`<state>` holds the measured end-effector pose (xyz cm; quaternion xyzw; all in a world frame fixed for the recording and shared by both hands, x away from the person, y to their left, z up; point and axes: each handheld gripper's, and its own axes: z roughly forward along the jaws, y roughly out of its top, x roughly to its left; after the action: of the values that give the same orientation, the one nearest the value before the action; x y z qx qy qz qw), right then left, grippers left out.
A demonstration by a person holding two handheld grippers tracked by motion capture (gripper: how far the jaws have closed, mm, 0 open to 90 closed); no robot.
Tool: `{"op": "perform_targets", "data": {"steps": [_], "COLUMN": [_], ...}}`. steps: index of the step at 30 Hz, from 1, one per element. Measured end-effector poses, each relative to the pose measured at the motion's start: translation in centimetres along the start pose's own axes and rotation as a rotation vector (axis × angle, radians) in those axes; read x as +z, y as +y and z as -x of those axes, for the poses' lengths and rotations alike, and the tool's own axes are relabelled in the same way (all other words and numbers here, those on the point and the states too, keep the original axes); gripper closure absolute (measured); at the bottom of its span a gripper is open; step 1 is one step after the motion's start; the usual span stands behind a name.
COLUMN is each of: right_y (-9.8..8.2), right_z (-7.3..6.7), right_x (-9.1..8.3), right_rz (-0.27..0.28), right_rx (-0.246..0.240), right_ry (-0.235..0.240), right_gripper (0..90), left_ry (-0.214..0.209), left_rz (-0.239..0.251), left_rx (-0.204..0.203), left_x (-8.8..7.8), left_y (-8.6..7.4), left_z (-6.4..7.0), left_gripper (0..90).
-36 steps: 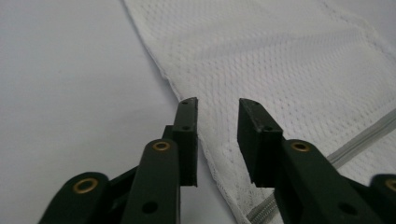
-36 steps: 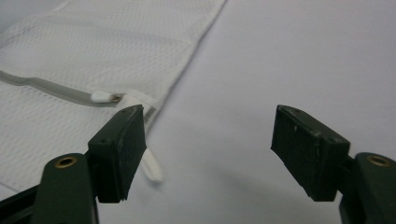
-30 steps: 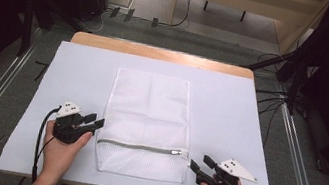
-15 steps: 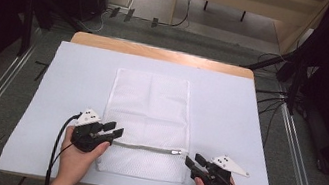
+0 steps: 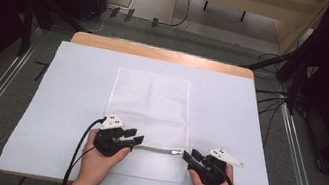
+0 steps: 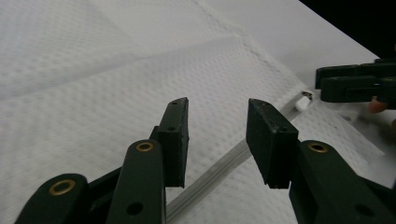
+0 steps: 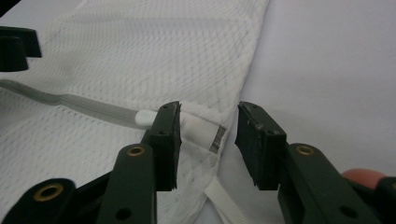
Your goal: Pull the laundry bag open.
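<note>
Two black two-jaw grippers sit at the near end of a white mesh laundry bag [image 5: 147, 120], which lies flat on a pale sheet [image 5: 64, 106] covering the wooden table [image 5: 159, 52]. Right gripper [image 7: 205, 135] has just been closing; its jaws stand spread around the white zipper pull [image 7: 144, 116], not yet pinching. Left gripper [image 6: 217, 135] hangs spread above the grey zipper line [image 6: 219, 165]. Judging by this, the approach is ending; next comes a pinch on pull and fabric. Open sheet lies beyond.

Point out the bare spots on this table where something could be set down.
Bare sheet lies left of the mesh bag, right of it, and beyond its far edge. The near edge is crowded: left tongs and right tongs flank the zipper.
</note>
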<state>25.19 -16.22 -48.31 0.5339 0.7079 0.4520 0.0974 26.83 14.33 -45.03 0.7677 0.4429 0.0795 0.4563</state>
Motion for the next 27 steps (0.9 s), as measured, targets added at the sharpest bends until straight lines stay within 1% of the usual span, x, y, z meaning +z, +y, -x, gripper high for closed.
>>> {"op": "perform_targets", "data": {"steps": [1,2,4,5,8,9,10,13,14,16,17,18,19,20,21,22,24,27], "right_y": [-0.1,-0.1,-0.2,-0.3,-0.5,-0.7,-0.7,-1.1,-1.2,-1.5,-1.5,-1.5,-1.5,-1.4,-1.3,-1.3,-1.3,-1.2], "right_z": [-0.2,-0.2,-0.4,-0.5,-0.9,-1.2,-1.2,-2.2,-2.4,-2.8,-2.9,-2.9,-2.8,-2.5,-2.4,-2.4,-2.4,-2.3], "right_x": [0.1,0.1,0.2,0.3,0.3,0.3,0.3,0.3,0.4,0.5,0.5,0.5,0.5,0.4,0.4,0.4,0.4,0.2], "right_rz": [-0.023,-0.023,-0.042,-0.053,-0.051,-0.048,-0.048,-0.048,-0.046,-0.042,-0.041,-0.041,-0.037,-0.037,-0.038,-0.038,-0.041,-0.032], "right_rx": [-0.023,-0.023,-0.032,-0.047,-0.076,-0.097,-0.097,-0.164,-0.183,-0.229,-0.234,-0.231,-0.231,-0.222,-0.208,-0.208,-0.208,-0.184], "right_ry": [0.001,0.001,-0.002,-0.005,-0.022,-0.039,-0.039,-0.084,-0.097,-0.151,-0.162,-0.164,-0.164,-0.161,-0.151,-0.151,-0.142,-0.119], "right_gripper": [58.1,58.1,56.0,54.7,54.5,56.4,56.4,58.6,60.9,67.6,69.3,72.2,77.6,86.0,87.7,87.7,88.8,89.3], "left_ry": [-0.007,-0.015,-0.028,-0.033,-0.040,-0.048,-0.046,-0.063,-0.068,-0.072,-0.077,-0.084,-0.086,-0.089,-0.091,-0.098,-0.107,-0.114], "left_rz": [-0.008,-0.011,-0.015,-0.018,-0.024,-0.025,-0.030,-0.040,-0.044,-0.053,-0.056,-0.058,-0.063,-0.064,-0.068,-0.072,-0.080,-0.093], "left_rx": [0.010,0.015,0.019,0.020,0.023,0.022,0.026,0.029,0.033,0.031,0.034,0.034,0.033,0.035,0.033,0.039,0.036,0.042], "left_x": [0.2,0.5,0.8,1.0,1.2,1.4,1.5,1.9,2.1,2.5,2.6,2.8,2.9,3.1,3.3,3.5,3.9,4.4], "left_y": [0.0,0.0,0.1,0.1,0.3,0.3,0.3,0.3,0.3,0.3,0.3,0.3,0.3,0.3,0.3,0.3,0.3,0.3], "left_z": [0.3,0.6,1.1,1.3,1.7,1.8,1.9,2.3,2.4,2.7,2.8,2.9,3.1,3.2,3.4,3.5,3.9,4.3], "left_gripper": [60.9,60.9,61.0,61.1,61.3,61.4,61.4,61.5,61.5,61.4,61.4,61.5,61.5,61.5,61.6,61.6,61.6,61.6]}}
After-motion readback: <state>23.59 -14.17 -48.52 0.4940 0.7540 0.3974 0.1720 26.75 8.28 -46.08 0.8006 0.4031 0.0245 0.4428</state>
